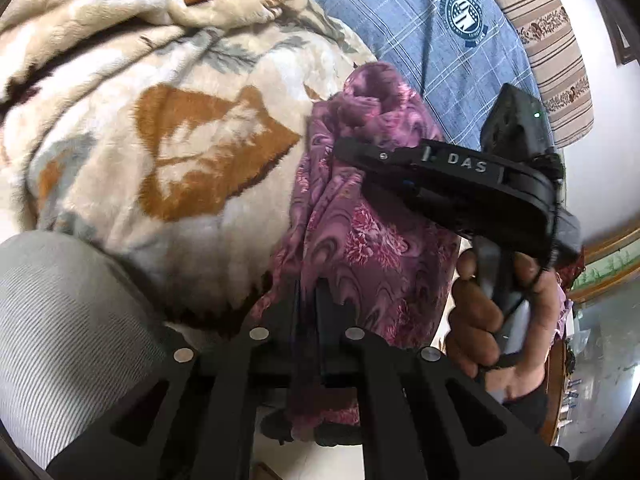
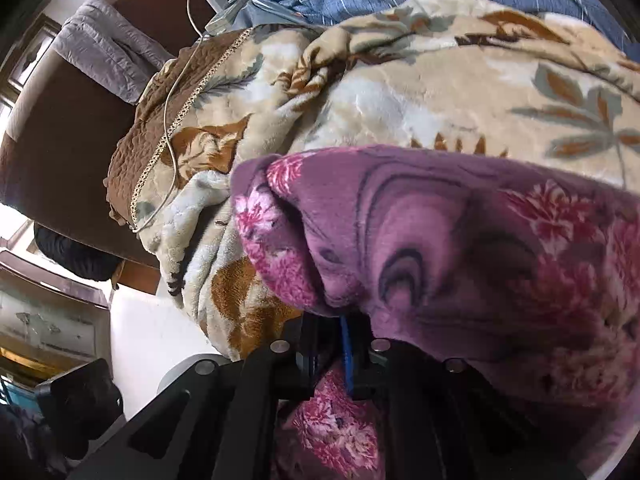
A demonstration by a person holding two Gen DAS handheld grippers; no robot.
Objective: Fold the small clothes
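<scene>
A purple cloth with pink flowers (image 1: 360, 248) hangs bunched over a cream blanket. In the left wrist view my left gripper (image 1: 310, 296) is shut on the cloth's lower part, and the cloth hides its tips. My right gripper (image 1: 342, 148), held by a hand (image 1: 484, 312), clamps the cloth's upper edge from the right. In the right wrist view the purple cloth (image 2: 460, 248) drapes across the fingers. There my right gripper (image 2: 344, 332) is shut on a fold of it, with a blue pad showing.
The cream blanket with brown leaves (image 1: 180, 152) covers the bed. Blue checked fabric with a round emblem (image 1: 440, 20) and a striped pillow (image 1: 552, 40) lie beyond it. Grey ribbed fabric (image 1: 60, 340) is near left. A white charger cable (image 2: 176, 120) crosses a brown quilt (image 2: 136, 152).
</scene>
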